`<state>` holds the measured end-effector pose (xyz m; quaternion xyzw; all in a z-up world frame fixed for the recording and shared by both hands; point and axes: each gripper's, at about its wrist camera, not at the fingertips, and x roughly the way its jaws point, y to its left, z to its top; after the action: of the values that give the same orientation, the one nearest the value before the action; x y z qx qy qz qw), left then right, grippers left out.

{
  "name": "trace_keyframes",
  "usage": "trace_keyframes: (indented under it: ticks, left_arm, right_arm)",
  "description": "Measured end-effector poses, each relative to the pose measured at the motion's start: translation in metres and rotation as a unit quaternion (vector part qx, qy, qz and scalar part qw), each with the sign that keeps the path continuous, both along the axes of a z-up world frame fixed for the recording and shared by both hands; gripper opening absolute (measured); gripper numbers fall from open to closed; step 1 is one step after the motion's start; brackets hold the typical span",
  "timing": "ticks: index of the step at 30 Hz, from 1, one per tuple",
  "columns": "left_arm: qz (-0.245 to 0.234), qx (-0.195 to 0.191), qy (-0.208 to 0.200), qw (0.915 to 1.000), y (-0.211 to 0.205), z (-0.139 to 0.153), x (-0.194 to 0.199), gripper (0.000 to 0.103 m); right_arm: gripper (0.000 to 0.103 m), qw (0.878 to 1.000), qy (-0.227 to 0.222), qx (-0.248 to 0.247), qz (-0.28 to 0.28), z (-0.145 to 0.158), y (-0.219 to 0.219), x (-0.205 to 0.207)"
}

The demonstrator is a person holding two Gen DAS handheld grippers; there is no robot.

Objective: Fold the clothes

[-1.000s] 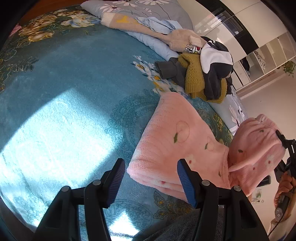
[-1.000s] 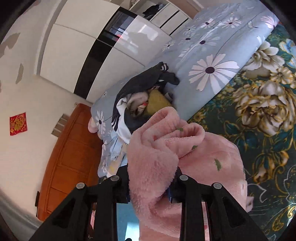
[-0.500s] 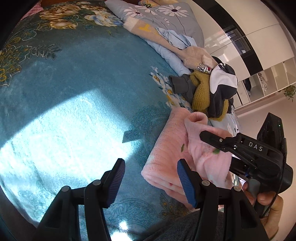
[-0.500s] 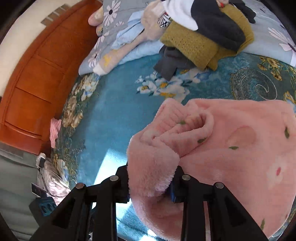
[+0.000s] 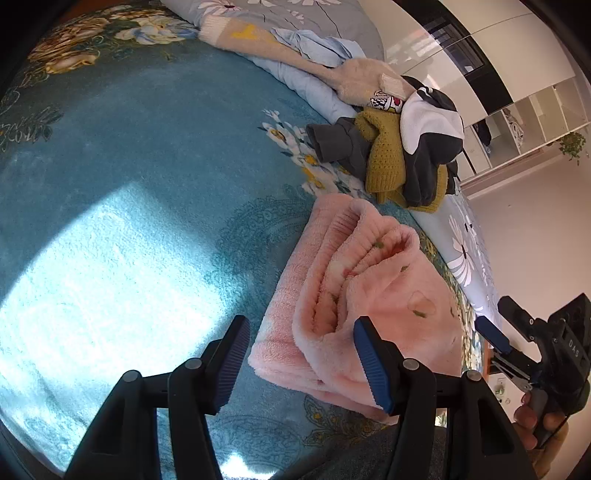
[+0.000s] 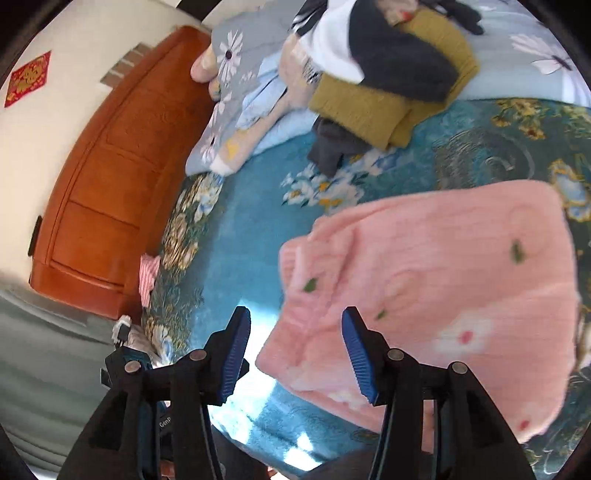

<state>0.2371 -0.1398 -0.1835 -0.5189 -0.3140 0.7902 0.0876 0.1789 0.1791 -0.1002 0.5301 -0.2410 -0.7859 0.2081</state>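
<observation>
A pink fleece garment (image 5: 369,288) with small flower and leaf prints lies folded over on itself on the teal blanket (image 5: 129,184). My left gripper (image 5: 301,358) is open and hovers just over the garment's near left corner, its pads clear of the cloth. My right gripper (image 6: 295,350) is opening. The garment's (image 6: 443,266) near corner shows between its pads, but they do not press on it. In the left wrist view the right gripper (image 5: 504,325) stands off the garment's right edge, held by a hand.
A heap of unfolded clothes (image 5: 406,147), mustard, dark grey, white and beige, lies beyond the pink garment against a grey-blue daisy quilt (image 5: 295,11). The wooden headboard (image 6: 103,177) stands on the left in the right wrist view. Sunlit blanket stretches left of the garment.
The right gripper carried the pink fold over onto the rest of the garment, let it go, widened its jaws and drew back to the right. The left gripper stayed open.
</observation>
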Motion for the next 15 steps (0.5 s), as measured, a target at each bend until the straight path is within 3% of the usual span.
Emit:
trace_keyframes:
  ticks: [2, 4, 8, 11, 13, 15]
  left_arm:
    - [-0.013, -0.012, -0.006, 0.9998, 0.012, -0.003, -0.012, 0.063]
    - [-0.027, -0.031, 0.0, 0.9991, 0.025, 0.0, -0.02, 0.063]
    - [-0.056, -0.064, 0.037, 0.9957, 0.048, 0.018, -0.037, 0.063]
    - [-0.102, -0.113, 0.072, 0.9856, 0.07, 0.034, -0.057, 0.063]
    - [-0.145, -0.164, 0.088, 0.9718, 0.086, 0.033, -0.067, 0.062]
    - [-0.171, -0.188, 0.084, 0.9634, 0.096, 0.027, -0.074, 0.06]
  right_arm:
    - [0.053, 0.998, 0.012, 0.03, -0.052, -0.001, 0.043, 0.01]
    - [0.053, 0.995, -0.005, 0.049, -0.091, -0.013, 0.081, 0.019]
    - [0.053, 0.991, -0.049, 0.043, -0.119, -0.04, 0.124, 0.033]
    - [0.053, 0.988, -0.057, 0.024, -0.139, -0.051, 0.139, 0.041]
    - [0.053, 0.988, -0.059, 0.015, -0.144, -0.055, 0.143, 0.041]
    - [0.053, 0.989, -0.059, 0.009, -0.139, -0.058, 0.141, 0.04]
